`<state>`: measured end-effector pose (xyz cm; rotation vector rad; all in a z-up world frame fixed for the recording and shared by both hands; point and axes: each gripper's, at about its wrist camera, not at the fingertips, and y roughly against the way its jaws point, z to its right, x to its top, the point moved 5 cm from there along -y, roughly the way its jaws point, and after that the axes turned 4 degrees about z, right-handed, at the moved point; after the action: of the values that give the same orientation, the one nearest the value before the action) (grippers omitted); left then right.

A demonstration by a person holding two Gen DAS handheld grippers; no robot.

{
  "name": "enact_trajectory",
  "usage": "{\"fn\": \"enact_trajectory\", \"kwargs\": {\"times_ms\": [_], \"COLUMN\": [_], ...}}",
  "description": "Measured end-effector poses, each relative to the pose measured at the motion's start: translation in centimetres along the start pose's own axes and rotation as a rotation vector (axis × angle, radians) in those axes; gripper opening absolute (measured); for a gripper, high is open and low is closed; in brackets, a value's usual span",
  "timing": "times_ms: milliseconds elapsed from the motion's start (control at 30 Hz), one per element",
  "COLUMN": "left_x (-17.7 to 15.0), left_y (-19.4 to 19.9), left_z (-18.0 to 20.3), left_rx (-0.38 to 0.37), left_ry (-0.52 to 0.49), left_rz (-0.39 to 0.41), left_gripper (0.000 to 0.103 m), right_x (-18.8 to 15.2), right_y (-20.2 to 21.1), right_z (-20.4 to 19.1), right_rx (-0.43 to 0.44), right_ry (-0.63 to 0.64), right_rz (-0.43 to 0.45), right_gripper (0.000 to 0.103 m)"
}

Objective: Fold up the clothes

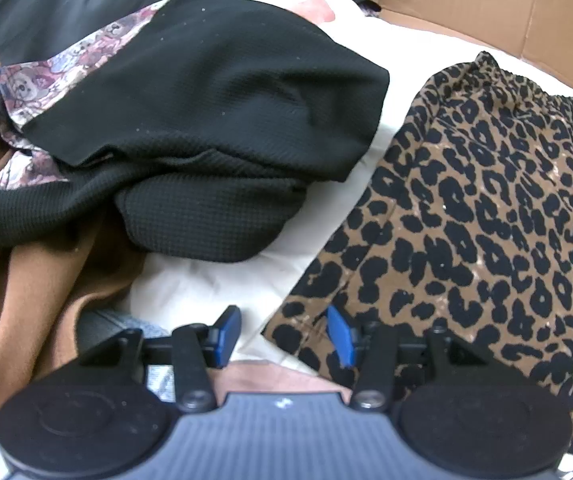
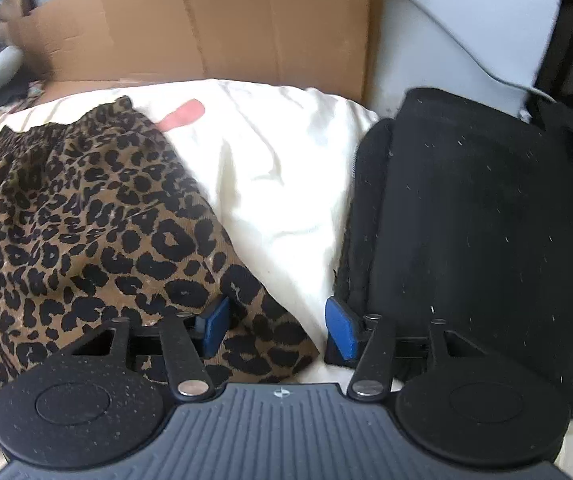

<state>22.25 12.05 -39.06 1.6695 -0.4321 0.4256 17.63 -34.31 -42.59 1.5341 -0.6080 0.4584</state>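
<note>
The leopard garment (image 1: 486, 208) lies flat on a white sheet (image 1: 222, 280), long axis running 6 to 12 o'clock. A black pile (image 1: 206, 120) crowds its 9 o'clock side, cardboard (image 2: 206, 24) at 12. Left gripper (image 1: 284, 336) and right gripper (image 2: 278, 328) both gape, empty, at its near corners.

- Leopard garment (image 1: 486, 220) runs off the right edge.
- Brown cloth (image 1: 14, 300) is cut off at left.
- Floral fabric (image 1: 46, 76) lies mostly under the black knit (image 1: 206, 100).
</note>
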Motion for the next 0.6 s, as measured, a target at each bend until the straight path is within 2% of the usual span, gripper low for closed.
{"fn": "enact_trajectory", "kwargs": {"times_ms": [167,333,400,600], "left_x": [-0.1,-0.3,-0.3,-0.3], "left_y": [0.0,0.1,0.1,0.1], "left_z": [-0.1,-0.2,-0.3,-0.2], "left_rx": [0.000,-0.001,-0.004,0.004], "left_ry": [0.001,0.005,0.000,0.006], "left_rz": [0.002,0.003,0.004,0.006], "left_gripper": [0.052,0.052,0.052,0.052], "right_x": [-0.4,-1.0,-1.0,-0.9], "right_y": [-0.5,0.3,0.4,0.4], "right_z": [0.0,0.7,1.1,2.3], "right_rx": [0.049,0.050,0.028,-0.043], "right_ry": [0.020,-0.005,-0.017,-0.052], "right_rz": [-0.008,-0.034,-0.051,-0.101], "right_gripper": [0.058,0.015,0.006,0.000]}}
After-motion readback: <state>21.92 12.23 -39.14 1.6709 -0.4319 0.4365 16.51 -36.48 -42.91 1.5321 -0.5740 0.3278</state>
